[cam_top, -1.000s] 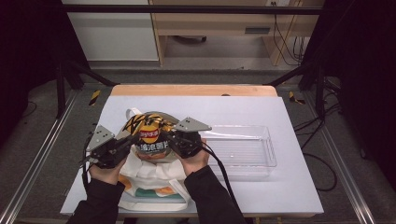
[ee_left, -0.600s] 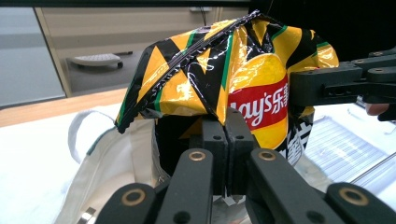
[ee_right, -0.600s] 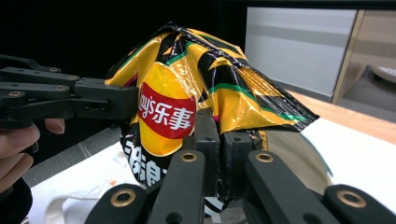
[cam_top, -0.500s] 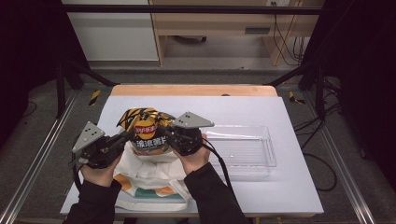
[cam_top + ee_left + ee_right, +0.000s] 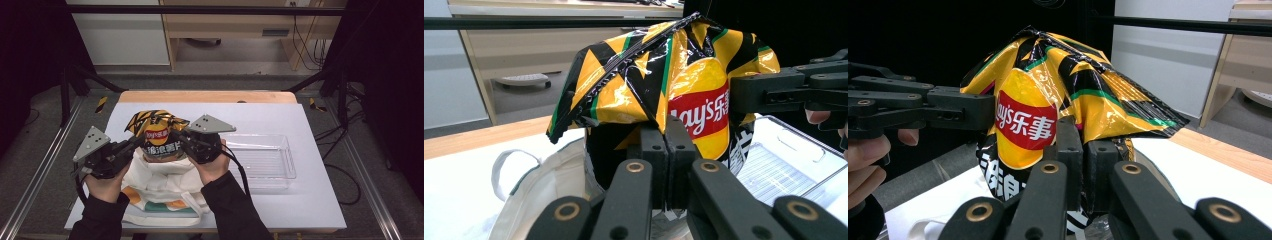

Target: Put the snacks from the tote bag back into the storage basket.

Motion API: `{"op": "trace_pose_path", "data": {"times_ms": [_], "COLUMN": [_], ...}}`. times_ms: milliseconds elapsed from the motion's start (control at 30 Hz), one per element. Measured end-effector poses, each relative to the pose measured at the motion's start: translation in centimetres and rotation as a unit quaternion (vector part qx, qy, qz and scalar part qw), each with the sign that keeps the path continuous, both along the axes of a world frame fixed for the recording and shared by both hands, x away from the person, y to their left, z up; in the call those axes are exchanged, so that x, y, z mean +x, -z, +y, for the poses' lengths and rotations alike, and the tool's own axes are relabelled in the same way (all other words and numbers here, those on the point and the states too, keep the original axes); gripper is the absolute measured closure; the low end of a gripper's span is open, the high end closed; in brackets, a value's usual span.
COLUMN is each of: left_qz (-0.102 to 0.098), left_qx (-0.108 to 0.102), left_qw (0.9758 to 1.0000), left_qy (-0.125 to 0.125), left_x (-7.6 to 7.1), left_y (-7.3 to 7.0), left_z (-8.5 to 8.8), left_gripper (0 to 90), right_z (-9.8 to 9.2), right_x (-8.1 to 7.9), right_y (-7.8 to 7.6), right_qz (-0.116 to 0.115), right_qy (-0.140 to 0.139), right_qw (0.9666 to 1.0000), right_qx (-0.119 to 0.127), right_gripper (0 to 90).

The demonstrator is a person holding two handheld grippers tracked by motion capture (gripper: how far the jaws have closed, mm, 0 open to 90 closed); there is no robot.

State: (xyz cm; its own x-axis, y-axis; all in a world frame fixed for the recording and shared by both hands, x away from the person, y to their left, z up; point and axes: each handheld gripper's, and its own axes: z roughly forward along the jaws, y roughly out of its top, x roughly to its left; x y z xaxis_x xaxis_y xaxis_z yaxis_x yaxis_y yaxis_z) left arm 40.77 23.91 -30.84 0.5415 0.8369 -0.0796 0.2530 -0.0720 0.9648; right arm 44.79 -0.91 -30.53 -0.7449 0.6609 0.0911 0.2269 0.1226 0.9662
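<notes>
Left gripper (image 5: 134, 145), right gripper (image 5: 181, 139) clamp crinkled yellow-black chip bag (image 5: 157, 135); lower end seemingly inside tote bag (image 5: 160, 182).

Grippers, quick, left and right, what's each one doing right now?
Left gripper: closed, pinching the left side of the chip bag.
Right gripper: closed, pinching the same bag's other side, above the white tote bag.

The chip bag (image 5: 159, 136) was glossy, crinkled foil plastic. The tote bag (image 5: 160, 192) looked like soft matt cloth. The tray (image 5: 267, 162) was clear, shiny ribbed plastic. The 2 grippers' jaws were matt black plastic. The table (image 5: 300, 200) had a smooth matt white top with a wooden edge.
</notes>
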Motion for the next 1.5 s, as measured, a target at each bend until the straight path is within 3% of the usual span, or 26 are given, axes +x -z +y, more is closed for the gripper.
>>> {"op": "trace_pose_path", "data": {"times_ms": [467,867,1100,1500], "left_qz": [-0.010,-0.019,-0.020,-0.015], "left_qx": [-0.001,0.007,0.008,0.011], "left_qw": [0.9999,0.9994,0.9990,0.9977], "left_qy": [0.013,0.029,0.040,0.065], "left_x": [0.3,1.1,1.5,2.7], "left_y": [-2.2,-4.1,-4.6,-4.2], "left_z": [-1.4,-3.9,-5.6,-9.1], "left_gripper": [89.3,89.4,89.5,89.5], "right_z": [-1.5,-3.9,-5.5,-9.0], "right_x": [-0.5,-0.8,-0.9,-1.0], "right_y": [-2.2,-4.0,-4.5,-4.4], "right_qz": [-0.013,-0.026,-0.029,-0.025], "right_qy": [0.009,0.030,0.042,0.069], "right_qw": [0.9999,0.9992,0.9987,0.9973], "right_qx": [0.003,0.006,0.006,-0.001], "right_gripper": [87.6,87.5,87.6,87.5]}}
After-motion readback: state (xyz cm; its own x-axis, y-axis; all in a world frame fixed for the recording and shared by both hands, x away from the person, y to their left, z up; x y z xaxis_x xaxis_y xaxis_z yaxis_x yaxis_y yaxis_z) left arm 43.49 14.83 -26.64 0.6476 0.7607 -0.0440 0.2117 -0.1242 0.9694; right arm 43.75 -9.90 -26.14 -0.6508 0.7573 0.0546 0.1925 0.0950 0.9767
